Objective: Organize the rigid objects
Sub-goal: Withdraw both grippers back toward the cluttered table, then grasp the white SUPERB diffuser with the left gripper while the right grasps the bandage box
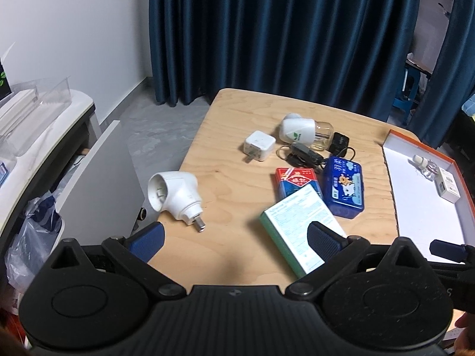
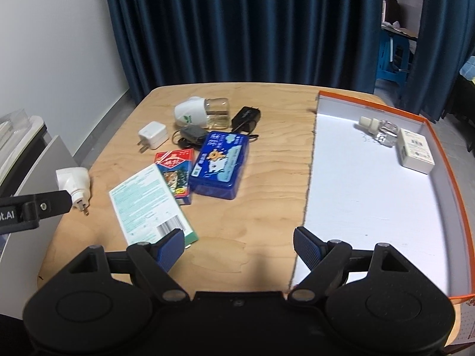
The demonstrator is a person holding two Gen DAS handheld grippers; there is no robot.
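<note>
**Loose items on the tabletop, two already in the box lid**

The rigid objects lie in a cluster on the wooden tabletop (image 2: 267,154): a blue tin (image 2: 219,164) with a cartoon print, a red card box (image 2: 175,175) touching its left side, and a green-and-white carton (image 2: 148,204) overlapping the red box's near end. Behind them sit a white charger cube (image 2: 152,138), a white plug-in vaporizer with a clear bottle (image 2: 202,112), a black adapter (image 2: 247,117) and a dark cabled piece (image 2: 190,135). A white angled plug (image 1: 175,197) lies apart near the tabletop's left edge.

To the right, an orange-rimmed box lid (image 2: 439,136) with a white floor holds a small clear bottle (image 2: 378,132) touching a white carton (image 2: 415,151) in its far corner.

The left tool (image 1: 234,240) hangs with jaws wide and empty above the near edge, its right finger over the green carton. The right tool (image 2: 237,249) is likewise spread wide and empty, straddling the lid's left wall.
</note>
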